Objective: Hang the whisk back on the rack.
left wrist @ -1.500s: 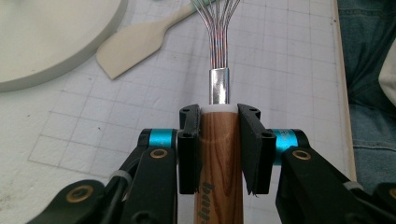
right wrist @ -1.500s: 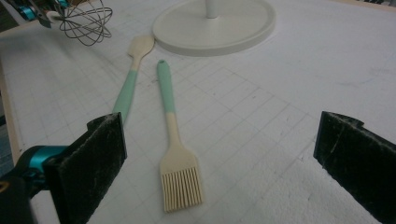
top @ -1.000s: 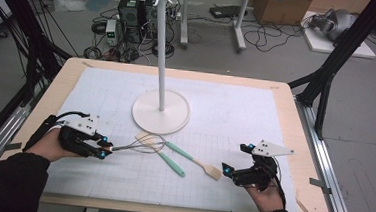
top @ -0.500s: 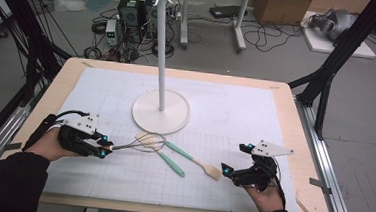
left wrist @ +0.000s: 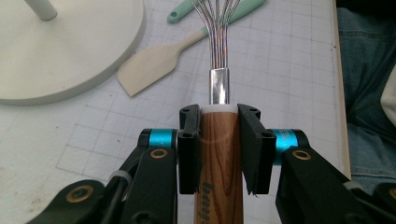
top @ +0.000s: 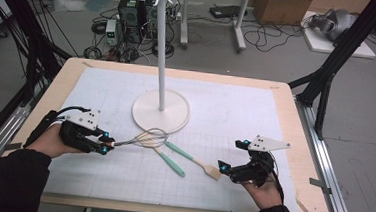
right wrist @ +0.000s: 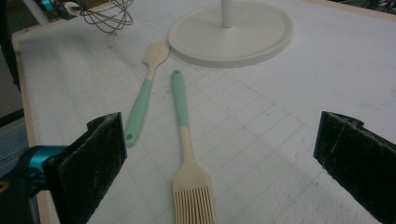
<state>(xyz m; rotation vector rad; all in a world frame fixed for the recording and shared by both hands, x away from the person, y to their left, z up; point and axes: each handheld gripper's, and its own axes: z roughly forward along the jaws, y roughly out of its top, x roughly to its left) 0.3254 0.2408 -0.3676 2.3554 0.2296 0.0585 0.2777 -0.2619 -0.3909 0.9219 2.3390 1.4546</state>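
Over on the left of the tabletop [top: 127, 89], the wire whisk with the wooden handle [left wrist: 219, 135] was kept clamped by the left tool [top: 104, 145], nothing really shifted, so lifting wasn't started yet. Right tool [top: 227, 168] was held wide open near the cream brush with the mint handle [right wrist: 187, 154].

No visible change: whisk [top: 146, 139], both grippers, utensils all in place as before

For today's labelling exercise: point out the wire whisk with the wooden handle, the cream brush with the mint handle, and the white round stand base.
Wire whisk with the wooden handle [left wrist: 219, 140], left gripper view, handle.
Cream brush with the mint handle [right wrist: 192, 196], right gripper view, bristles.
White round stand base [top: 148, 114], high view, left part of the disc.
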